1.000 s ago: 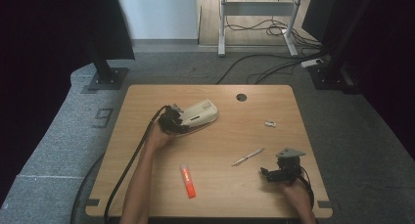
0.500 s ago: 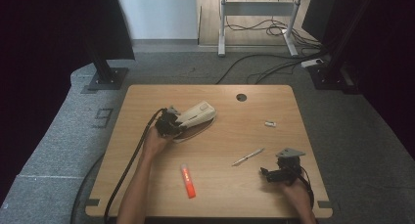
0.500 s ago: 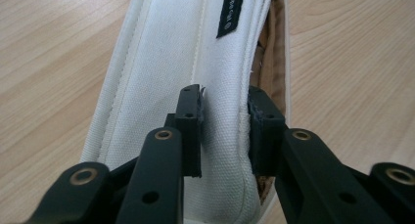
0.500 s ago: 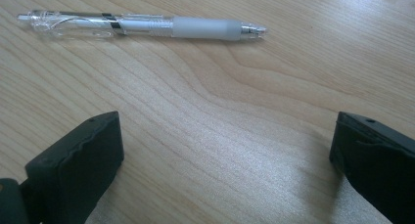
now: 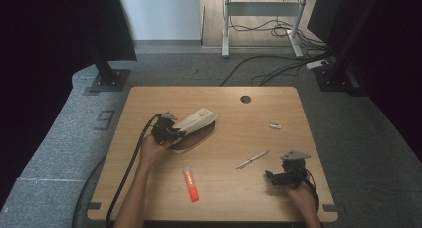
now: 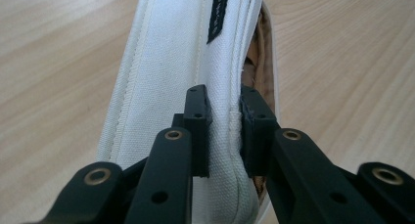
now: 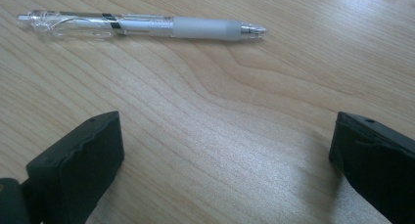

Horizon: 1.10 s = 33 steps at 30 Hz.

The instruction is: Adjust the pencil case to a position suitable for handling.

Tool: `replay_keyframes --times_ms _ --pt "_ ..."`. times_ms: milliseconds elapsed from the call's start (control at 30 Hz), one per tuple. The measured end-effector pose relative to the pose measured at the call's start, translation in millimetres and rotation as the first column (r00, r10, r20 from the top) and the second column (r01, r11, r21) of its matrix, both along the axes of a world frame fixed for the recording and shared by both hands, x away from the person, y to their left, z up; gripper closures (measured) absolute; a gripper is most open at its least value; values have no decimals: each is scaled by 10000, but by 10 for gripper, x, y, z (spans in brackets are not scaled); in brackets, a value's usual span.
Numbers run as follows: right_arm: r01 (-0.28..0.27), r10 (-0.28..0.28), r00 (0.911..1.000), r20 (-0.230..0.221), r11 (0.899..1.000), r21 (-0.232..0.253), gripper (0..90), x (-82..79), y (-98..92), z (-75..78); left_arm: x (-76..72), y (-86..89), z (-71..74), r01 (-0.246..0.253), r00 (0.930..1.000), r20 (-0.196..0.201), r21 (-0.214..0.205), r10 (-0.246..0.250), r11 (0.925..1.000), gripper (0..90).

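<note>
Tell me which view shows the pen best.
The right gripper view: the pen lies large and sharp, its clear barrel and grey grip plain. In the high view the pen is a thin sliver on the table.

Your white canvas pencil case [image 5: 195, 122] lies left of centre on the wooden surface [image 5: 259, 198], one long end raised and tilted toward the far side. Its open mouth shows a brown lining. In the left gripper view, a fold of its stitched white fabric [image 6: 161, 87], bearing a small black label, stands pinched upright.
</note>
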State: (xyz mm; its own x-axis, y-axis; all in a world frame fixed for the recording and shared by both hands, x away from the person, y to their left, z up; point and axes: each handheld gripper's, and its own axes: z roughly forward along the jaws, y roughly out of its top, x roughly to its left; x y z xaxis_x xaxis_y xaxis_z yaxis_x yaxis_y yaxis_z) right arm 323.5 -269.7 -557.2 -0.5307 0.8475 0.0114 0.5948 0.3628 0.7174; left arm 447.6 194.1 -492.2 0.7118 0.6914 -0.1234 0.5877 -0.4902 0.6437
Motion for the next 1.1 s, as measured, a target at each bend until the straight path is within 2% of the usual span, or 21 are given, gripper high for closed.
replay_keyframes --times_ms 233,367,500,767,933,1100 --pt "16 -16 10000 13 10000 12 2 0 -1 1 -144 83 23 -211 9998 -38 -254 210 9995 770" --pt "14 -14 10000 12 10000 16 2 0 -1 1 -226 135 36 -309 9993 -215 -408 300 9987 770" --pt "16 -16 10000 10 10000 19 2 0 -1 1 -318 192 30 -333 9994 -129 -595 325 9977 770" --pt "24 -24 10000 12 10000 10 2 1 0 1 -460 286 20 -363 9993 35 -718 367 9968 770" --pt "66 -66 10000 10 10000 -3 0 0 4 1 -483 338 47 -259 9996 53 -606 262 9978 770" --pt "254 -254 9997 -25 9997 20 0 -7 18 1 -516 366 14 -288 9996 24 -790 291 9965 769"
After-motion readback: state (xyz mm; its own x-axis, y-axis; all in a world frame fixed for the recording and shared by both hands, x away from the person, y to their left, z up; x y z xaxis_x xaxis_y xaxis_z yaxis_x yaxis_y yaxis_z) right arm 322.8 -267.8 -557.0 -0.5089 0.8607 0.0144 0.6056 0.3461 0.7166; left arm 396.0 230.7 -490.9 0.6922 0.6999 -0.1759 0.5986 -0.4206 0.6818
